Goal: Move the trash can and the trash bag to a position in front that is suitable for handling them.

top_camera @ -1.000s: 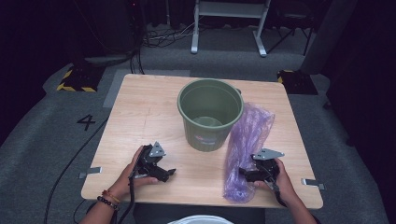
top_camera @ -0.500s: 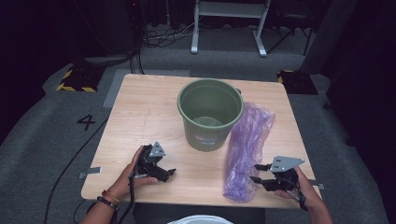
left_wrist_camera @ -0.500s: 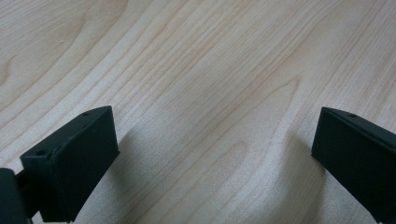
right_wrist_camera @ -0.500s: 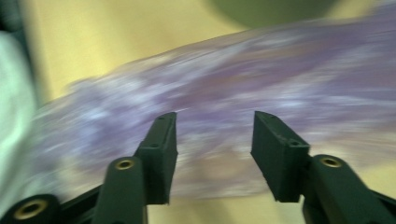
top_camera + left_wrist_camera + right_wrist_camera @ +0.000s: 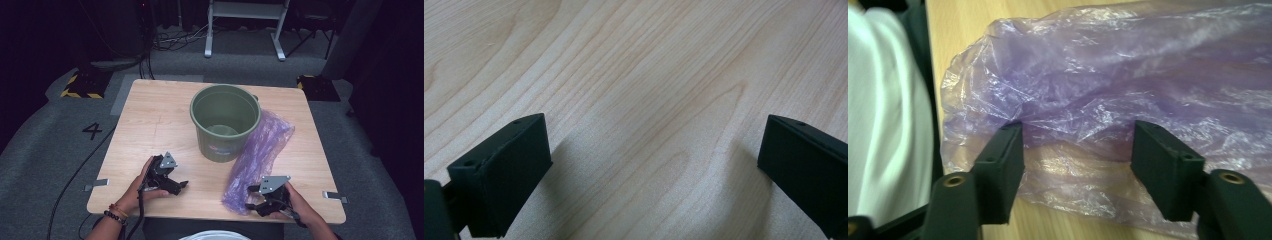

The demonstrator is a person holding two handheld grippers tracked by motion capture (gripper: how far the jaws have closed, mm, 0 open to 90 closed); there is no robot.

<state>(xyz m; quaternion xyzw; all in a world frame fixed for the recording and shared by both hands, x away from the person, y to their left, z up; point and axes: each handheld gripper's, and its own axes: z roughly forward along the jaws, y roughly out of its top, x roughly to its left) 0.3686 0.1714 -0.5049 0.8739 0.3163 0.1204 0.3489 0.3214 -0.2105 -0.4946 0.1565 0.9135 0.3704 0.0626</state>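
Bag (image 5: 260,160): a purple plastic film, crumpled, lying lengthwise on the table (image 5: 155,120) from beside the bucket (image 5: 225,120) down to the near edge, right of centre. Its far end leans against the bucket wall; its near end lies just short of the table edge.

Table: light wood, with bare surface across the left half and the far strip behind the bucket. Open room for movement exists to the left of the bucket and between the two grippers along the near edge.

Bucket: green, upright, open-topped, standing at the table's centre. It blocks the direct path from the near edge to the far side and borders the bag on the left.

Right gripper (image 5: 257,200): held low at the near right corner, pointing left into the bag's near end. In the right gripper view its jaws stand apart, having just been opening, with the bag (image 5: 1108,100) film bunched between and ahead of them; the pads do not press on it.

Left gripper (image 5: 177,185): resting on the table at near left, pointing right, well apart from the bag. In the left gripper view its jaws stand wide over bare wood (image 5: 634,100).
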